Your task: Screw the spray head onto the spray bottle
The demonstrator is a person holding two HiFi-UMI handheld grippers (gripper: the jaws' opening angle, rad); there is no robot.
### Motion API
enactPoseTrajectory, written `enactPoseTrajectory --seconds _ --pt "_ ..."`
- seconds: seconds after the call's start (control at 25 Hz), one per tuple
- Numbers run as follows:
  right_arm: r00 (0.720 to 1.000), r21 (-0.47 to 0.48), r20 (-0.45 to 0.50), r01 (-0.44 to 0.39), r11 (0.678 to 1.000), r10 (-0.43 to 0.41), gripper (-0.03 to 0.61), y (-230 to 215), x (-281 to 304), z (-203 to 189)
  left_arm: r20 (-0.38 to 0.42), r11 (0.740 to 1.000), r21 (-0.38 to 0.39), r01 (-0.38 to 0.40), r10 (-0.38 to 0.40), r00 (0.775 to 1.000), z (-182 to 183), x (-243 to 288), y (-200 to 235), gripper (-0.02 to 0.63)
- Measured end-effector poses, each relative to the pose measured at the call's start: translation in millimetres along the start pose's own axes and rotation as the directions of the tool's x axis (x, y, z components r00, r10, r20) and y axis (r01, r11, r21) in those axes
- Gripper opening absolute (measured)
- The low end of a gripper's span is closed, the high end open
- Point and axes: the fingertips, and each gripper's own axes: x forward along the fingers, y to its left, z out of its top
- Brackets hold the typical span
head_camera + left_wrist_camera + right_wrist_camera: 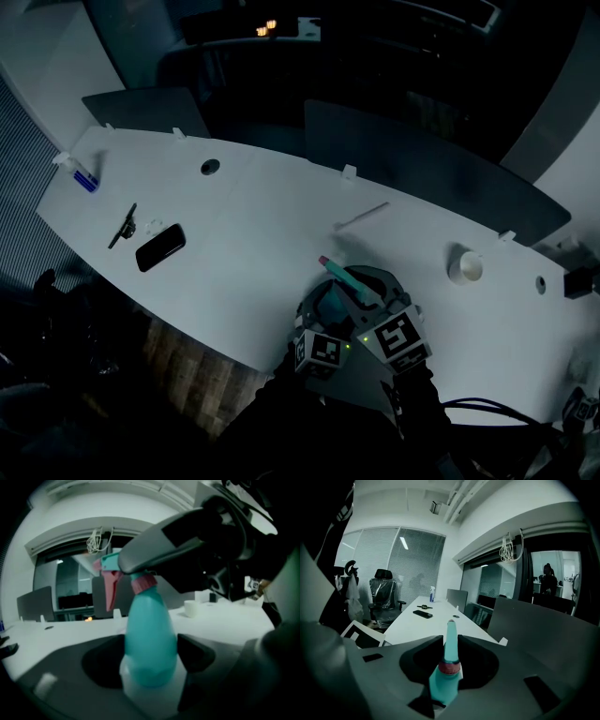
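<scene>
Teal spray bottle (147,625): body upright between jaws of my left gripper (151,660), clamped, held above near edge of white table (262,234); spray head (450,637) sits on neck, pink collar (143,583) at joint; my right gripper (450,651) pinches head, nozzle lying along its jaws; twist axis, I judge, follows bottle's length; no legible label

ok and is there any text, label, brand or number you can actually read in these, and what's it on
No text can be read in any view.
spray bottle and spray head: no print shows on either.
marker cubes: black-and-white square patterns only, no letters or numbers.
small bottle at the far left of the head view: blue band, too small to read.
phone: dark screen, nothing on it.
</scene>
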Motion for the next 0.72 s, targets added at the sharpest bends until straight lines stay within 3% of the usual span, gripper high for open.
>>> enactPoseTrajectory --seconds 0.12,0.32,0.72 --pt "0.996 0.014 0.083 0.036 0.999 -0.037 0.100 0.5 -5.2 3.3 0.002 1.000 -0.009 0.003 -0.003 1.000 0.1 -0.7 0.9 0.355" --pt "0.964 0.134 0.241 0.081 0.988 -0.112 0.100 -7.1 -15.1 0.5 0.003 1.000 -0.025 -0.001 0.001 1.000 -1.6 1.0 2.1 0.353" --pt "0.972 0.167 0.223 0.039 0.985 -0.076 0.100 -7.3 -12.0 -3.9 0.025 0.998 -0.052 0.019 -0.018 1.000 -3.4 1.8 3.5 0.353"
